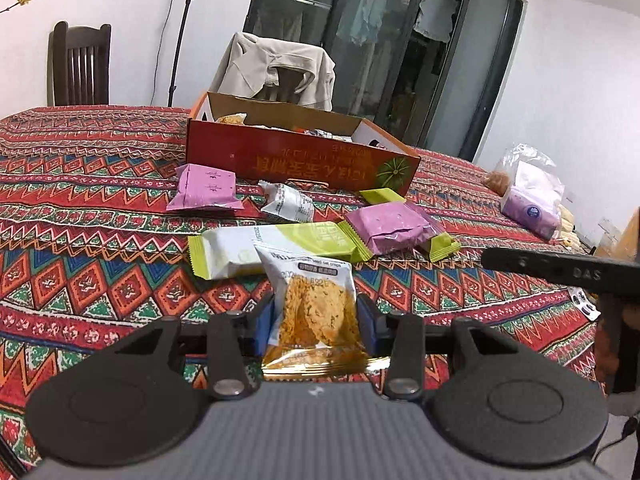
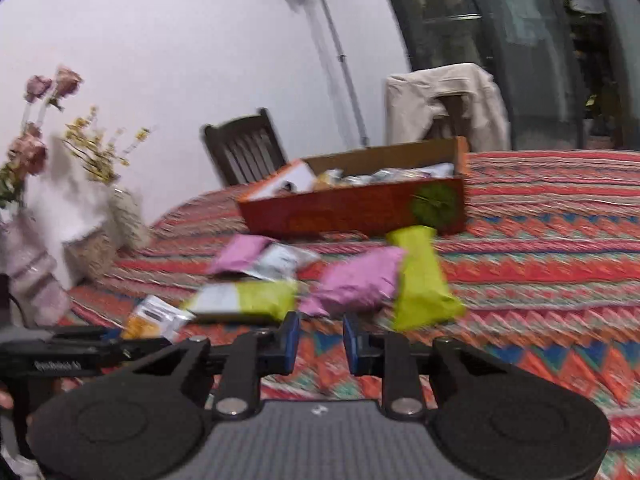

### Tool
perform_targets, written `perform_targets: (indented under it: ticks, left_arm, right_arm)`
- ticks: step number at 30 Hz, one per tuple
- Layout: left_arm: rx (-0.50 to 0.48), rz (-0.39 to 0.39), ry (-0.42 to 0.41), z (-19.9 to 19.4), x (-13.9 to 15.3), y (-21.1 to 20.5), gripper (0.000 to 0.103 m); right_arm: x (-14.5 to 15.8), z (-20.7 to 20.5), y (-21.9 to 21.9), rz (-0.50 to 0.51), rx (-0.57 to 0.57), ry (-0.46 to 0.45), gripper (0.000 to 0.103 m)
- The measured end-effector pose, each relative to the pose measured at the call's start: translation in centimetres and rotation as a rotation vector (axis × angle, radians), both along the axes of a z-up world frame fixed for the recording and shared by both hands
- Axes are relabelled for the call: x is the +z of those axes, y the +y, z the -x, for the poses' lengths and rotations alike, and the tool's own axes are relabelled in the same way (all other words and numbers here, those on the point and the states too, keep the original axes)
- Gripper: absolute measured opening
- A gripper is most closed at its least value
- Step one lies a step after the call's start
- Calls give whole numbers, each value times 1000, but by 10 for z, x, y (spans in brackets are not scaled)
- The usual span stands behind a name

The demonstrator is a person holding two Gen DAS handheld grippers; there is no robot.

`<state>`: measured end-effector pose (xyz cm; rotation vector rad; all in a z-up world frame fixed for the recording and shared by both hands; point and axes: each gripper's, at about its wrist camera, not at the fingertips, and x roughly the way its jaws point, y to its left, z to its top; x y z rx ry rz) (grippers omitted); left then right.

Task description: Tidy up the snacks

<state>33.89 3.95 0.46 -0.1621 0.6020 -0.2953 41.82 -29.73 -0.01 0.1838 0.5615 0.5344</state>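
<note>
- Snacks lie loose on the patterned tabletop [image 1: 100, 184], in front of a red cardboard box [image 1: 296, 156] that stands toward the far edge and already holds several packets.
- Left gripper [image 1: 316, 316] has its blue fingers [image 1: 264, 320] pinching a clear packet of golden oat crisps [image 1: 316, 304], upright between them, above the near part of the tabletop.
- Beyond it lie a white-and-green bar [image 1: 272, 252], a purple packet [image 1: 390, 228] partly over a green wrapper [image 1: 442, 248], a second purple packet [image 1: 206, 192] and a small white packet [image 1: 288, 202], both nearer the box.
- Right gripper [image 2: 320, 344] hangs over the near edge, fingers [image 2: 290, 342] drawn close together with nothing between them; this view is blurred.
- A clear bag [image 1: 532, 196] rests by the right edge.
- Vases of flowers [image 2: 36, 200] stand at the left edge in the right wrist view.
- Behind the tabletop a chair carries a beige jacket [image 1: 276, 68].
</note>
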Motion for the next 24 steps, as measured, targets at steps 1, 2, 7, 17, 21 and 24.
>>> perform_targets:
  ticks: [1, 2, 7, 17, 21, 24]
  left_arm:
    - [-3, 0, 2, -3, -1, 0, 43]
    - [-3, -2, 6, -5, -2, -1, 43]
    - [-1, -14, 23, -11, -10, -4, 43]
    - [65, -15, 33, -12, -13, 18, 44]
    - [67, -15, 27, -14, -11, 21, 44]
    - [62, -13, 26, -16, -11, 20, 44]
  right_arm:
    - [-1, 4, -4, 12, -14, -5, 27]
    - [0, 6, -7, 25, -14, -19, 28]
    - [13, -4, 14, 255, 51, -172, 70]
    - [-6, -100, 77, 682, 436, -239, 76]
    - [-13, -131, 90, 646, 518, -182, 80]
    - [-14, -158, 86, 510, 474, -65, 80]
